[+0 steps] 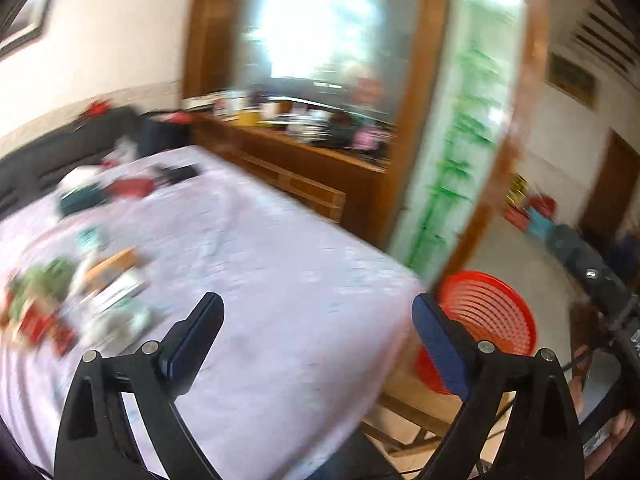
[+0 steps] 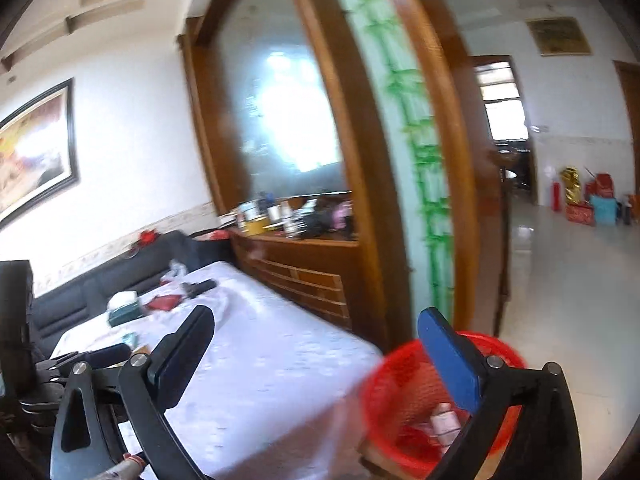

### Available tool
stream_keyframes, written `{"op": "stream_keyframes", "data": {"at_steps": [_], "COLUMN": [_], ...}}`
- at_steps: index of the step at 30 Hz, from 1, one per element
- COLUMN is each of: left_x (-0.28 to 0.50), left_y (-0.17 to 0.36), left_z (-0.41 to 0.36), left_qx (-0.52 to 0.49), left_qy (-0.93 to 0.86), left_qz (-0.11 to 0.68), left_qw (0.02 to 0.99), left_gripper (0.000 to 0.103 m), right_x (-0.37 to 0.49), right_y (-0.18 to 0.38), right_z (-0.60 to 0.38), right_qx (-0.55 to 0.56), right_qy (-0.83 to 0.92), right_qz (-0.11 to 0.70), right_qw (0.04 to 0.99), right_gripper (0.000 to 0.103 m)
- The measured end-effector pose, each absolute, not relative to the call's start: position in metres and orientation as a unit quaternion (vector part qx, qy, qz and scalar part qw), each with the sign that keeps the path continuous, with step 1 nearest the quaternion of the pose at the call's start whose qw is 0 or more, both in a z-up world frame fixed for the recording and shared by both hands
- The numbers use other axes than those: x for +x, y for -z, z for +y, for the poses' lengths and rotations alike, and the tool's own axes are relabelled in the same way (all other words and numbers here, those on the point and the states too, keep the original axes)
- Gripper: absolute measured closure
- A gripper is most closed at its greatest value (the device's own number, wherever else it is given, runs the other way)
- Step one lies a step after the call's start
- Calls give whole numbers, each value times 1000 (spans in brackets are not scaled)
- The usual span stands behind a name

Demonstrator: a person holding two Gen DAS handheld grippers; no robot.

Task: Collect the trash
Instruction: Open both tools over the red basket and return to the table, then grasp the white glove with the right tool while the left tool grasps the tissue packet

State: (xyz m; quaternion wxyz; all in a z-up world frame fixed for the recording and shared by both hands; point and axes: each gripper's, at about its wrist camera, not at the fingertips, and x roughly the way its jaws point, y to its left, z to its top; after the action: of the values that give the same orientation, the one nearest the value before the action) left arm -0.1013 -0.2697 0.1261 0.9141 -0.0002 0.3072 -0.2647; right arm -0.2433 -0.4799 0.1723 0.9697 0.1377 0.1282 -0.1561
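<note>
Both claws stand wide with nothing between their pads. The left gripper [image 1: 318, 322] hangs over the near edge of a table [image 1: 280, 240] draped in a pale lilac cloth; its right-hand finger overlaps the red mesh basket [image 1: 492, 312], which sits on the floor just off the table's near right corner. The right gripper [image 2: 316, 342] points across that same corner, its right-hand finger crossing the basket's [image 2: 400, 392] rim. Inside the basket lies some trash, among it a small pale bottle [image 2: 444, 420]; the rest is too blurred to name.

More trash [image 1: 52, 300] lies heaped along the table's left edge: green, red and white wrappers and a flat orange-brown card, all smeared by motion. Farther back, toward the far left corner, sit a dark green box [image 2: 124, 312], a red packet [image 2: 164, 301] and a black remote [image 2: 200, 287]. A dark sofa [image 2: 100, 280] runs behind the table's far edge, and a wooden sideboard [image 2: 296, 268] stands beside its far right edge
</note>
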Motion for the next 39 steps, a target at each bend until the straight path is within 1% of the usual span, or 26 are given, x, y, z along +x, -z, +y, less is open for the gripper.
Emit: {"op": "stream_keyframes", "data": {"at_steps": [3, 11, 17, 27, 39], "left_x": [-94, -82, -82, -99, -108], "left_y": [-123, -119, -122, -133, -134], "left_z": [-219, -84, -17, -17, -11], "left_qx": [-18, -52, -103, -81, -67], "left_qy": [203, 19, -53, -30, -35], "left_qz": [310, 288, 270, 294, 289], "left_qw": [929, 956, 956, 952, 954], "left_gripper": [9, 9, 9, 9, 9], "right_x": [-227, -170, -150, -138, -128], "right_y": [-173, -171, -169, -168, -169], "right_z": [-447, -371, -331, -297, -259], "right_qx": [147, 126, 106, 100, 85], "right_qy": [90, -11, -50, -85, -119], "right_qz": [108, 148, 166, 194, 210], "right_qw": [979, 981, 979, 972, 967], "right_gripper": [0, 0, 0, 0, 0]}}
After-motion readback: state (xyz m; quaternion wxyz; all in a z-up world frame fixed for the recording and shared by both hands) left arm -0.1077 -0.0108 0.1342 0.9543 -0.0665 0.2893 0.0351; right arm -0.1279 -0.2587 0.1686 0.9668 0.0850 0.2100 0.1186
